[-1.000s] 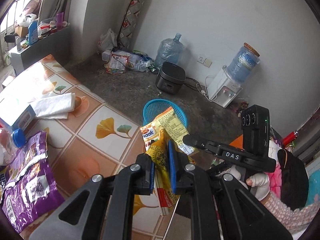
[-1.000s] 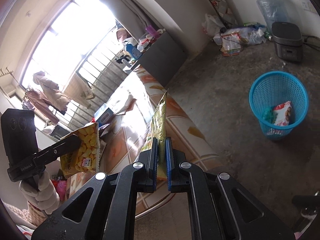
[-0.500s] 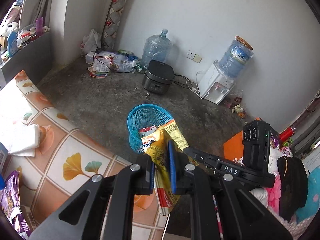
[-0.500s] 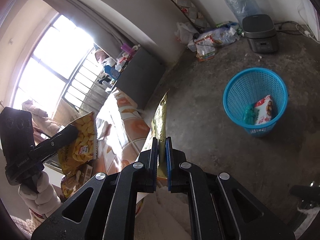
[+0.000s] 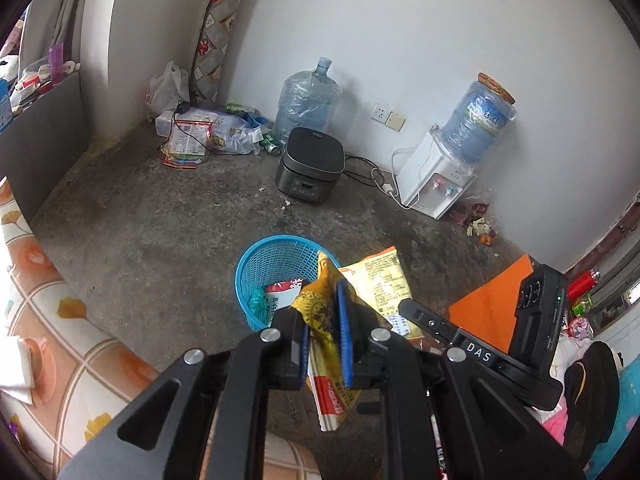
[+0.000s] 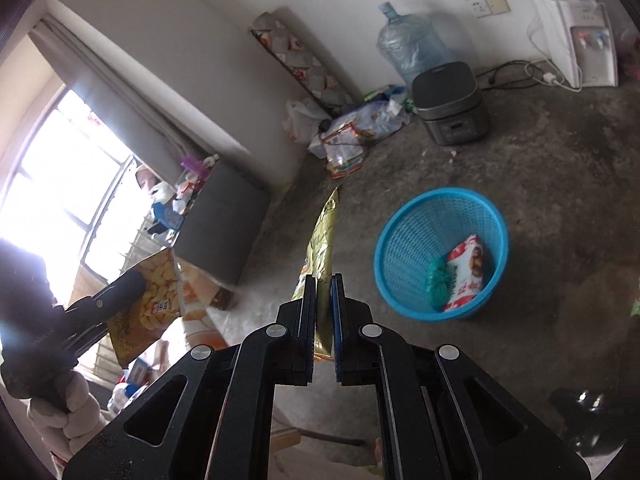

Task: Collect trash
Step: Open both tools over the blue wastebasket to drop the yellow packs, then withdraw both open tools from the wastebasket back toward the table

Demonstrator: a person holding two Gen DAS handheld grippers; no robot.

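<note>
Both claws are travelling off the tabletop [image 5: 60, 320] toward the basket [image 5: 256, 264]. My left claw [image 5: 323, 316] is pinching a yellow wrapper [image 5: 320, 312], my right claw [image 6: 323, 296] a chip bag [image 6: 322, 248]. Two packets are lying inside already; these two are remaining.

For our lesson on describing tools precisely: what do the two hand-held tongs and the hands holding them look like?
Each set of tongs, left tongs and right tongs, has matte black angular arms with cut-out openings, round silver bolts and blue ribbed pads. The right unit's bar carries white "DAS" lettering and a black camera block with a small green light. The left hand wears a white knitted glove.
</note>
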